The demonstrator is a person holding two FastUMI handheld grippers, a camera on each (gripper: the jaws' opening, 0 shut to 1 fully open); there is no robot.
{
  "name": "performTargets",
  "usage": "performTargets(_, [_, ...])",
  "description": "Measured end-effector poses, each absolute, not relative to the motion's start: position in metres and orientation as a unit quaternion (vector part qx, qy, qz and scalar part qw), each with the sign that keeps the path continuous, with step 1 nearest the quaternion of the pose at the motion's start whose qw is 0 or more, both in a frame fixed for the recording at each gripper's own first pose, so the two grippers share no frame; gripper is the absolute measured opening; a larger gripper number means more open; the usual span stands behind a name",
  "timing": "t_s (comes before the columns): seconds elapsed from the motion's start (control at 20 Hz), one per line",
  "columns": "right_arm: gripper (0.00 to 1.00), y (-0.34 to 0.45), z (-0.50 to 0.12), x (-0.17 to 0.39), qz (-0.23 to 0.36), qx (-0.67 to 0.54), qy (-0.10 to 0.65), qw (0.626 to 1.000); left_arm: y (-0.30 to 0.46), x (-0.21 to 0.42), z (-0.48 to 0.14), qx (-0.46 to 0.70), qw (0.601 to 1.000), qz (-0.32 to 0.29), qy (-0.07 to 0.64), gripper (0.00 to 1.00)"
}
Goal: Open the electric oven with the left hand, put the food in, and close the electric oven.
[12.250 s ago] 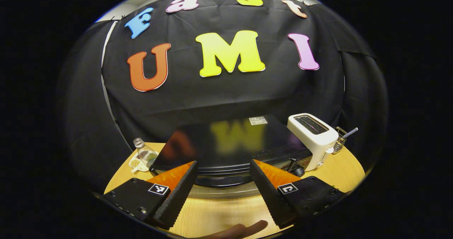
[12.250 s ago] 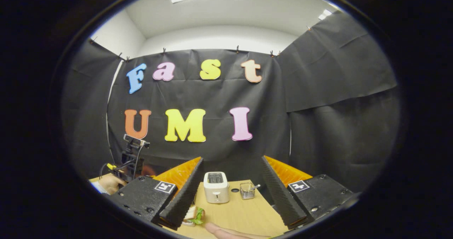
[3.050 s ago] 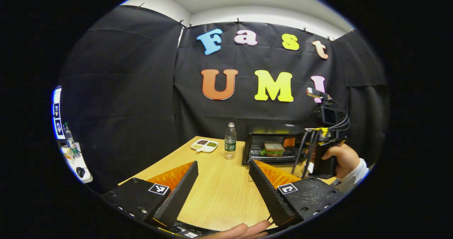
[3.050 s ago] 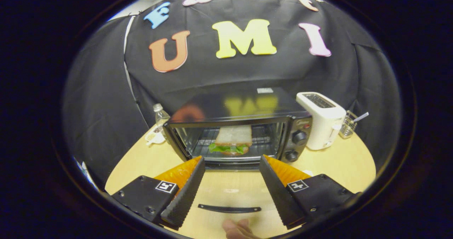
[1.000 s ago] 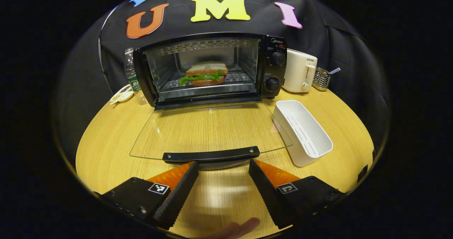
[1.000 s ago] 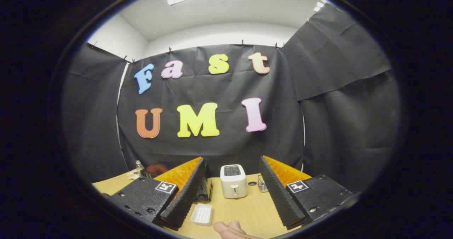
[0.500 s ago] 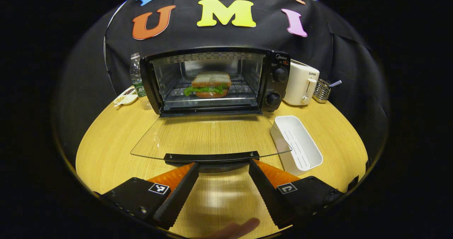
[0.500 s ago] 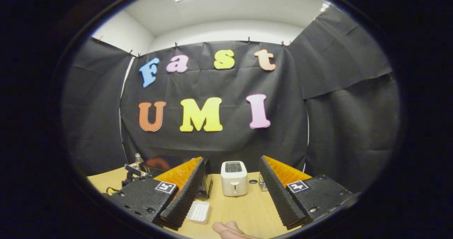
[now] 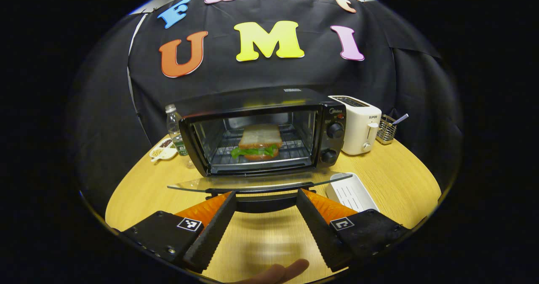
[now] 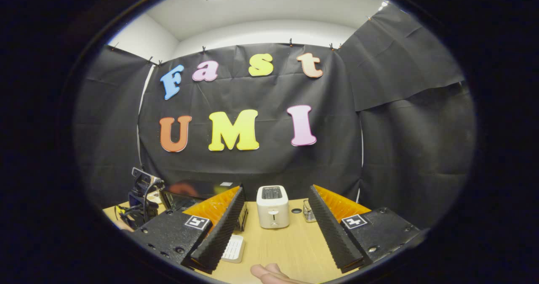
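Sandwich of white bread and green lettuce (image 9: 260,143) sits on the wire rack inside the black electric oven (image 9: 263,136), so loading looks done. Its glass door (image 9: 261,181) hangs roughly level, not yet closed. The left tool (image 9: 265,216), fingers spread, is just beneath the door's black handle (image 9: 263,201). The right tool (image 10: 273,229), spread and empty, hovers over the wooden bench (image 10: 290,246).

In the left gripper view, the left gripper (image 9: 263,216) points forward and a little downward, its jaws spread wide with nothing between them. A fingertip (image 9: 283,271) of the holding hand shows at the lower edge. In the right gripper view, the right gripper (image 10: 273,229) is held level, jaws likewise wide apart and empty, with fingertips (image 10: 266,272) of its hand below. There the left gripper also appears far off at the left.
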State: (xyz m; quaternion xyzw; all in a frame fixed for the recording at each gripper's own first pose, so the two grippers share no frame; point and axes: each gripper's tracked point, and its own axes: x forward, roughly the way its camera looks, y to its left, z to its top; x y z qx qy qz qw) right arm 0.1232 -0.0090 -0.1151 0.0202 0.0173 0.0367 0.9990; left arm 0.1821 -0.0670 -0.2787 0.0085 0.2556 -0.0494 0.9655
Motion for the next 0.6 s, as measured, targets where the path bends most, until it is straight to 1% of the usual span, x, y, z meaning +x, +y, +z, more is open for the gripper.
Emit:
performTargets(0.35, [0.99,-0.015,-0.118,0.108,0.031,0.033,0.026,0.999,-0.048,0.215,-0.245,-0.055,0.974,-0.038,0.217,0.95])
performTargets(0.45, [0.99,-0.018,-0.113,0.099,0.026,0.029,0.021,0.999,-0.048,0.221,-0.246,-0.070,0.972,-0.039,0.222,0.94])
performTargets(0.55, [0.99,-0.019,-0.109,0.088,0.023,0.029,0.016,0.999,-0.045,0.235,-0.235,-0.053,0.979,-0.042,0.191,0.94])
performTargets(0.6, [0.98,-0.020,-0.107,0.082,0.021,0.030,0.014,0.999,-0.044,0.243,-0.236,-0.048,0.980,-0.042,0.188,0.92])
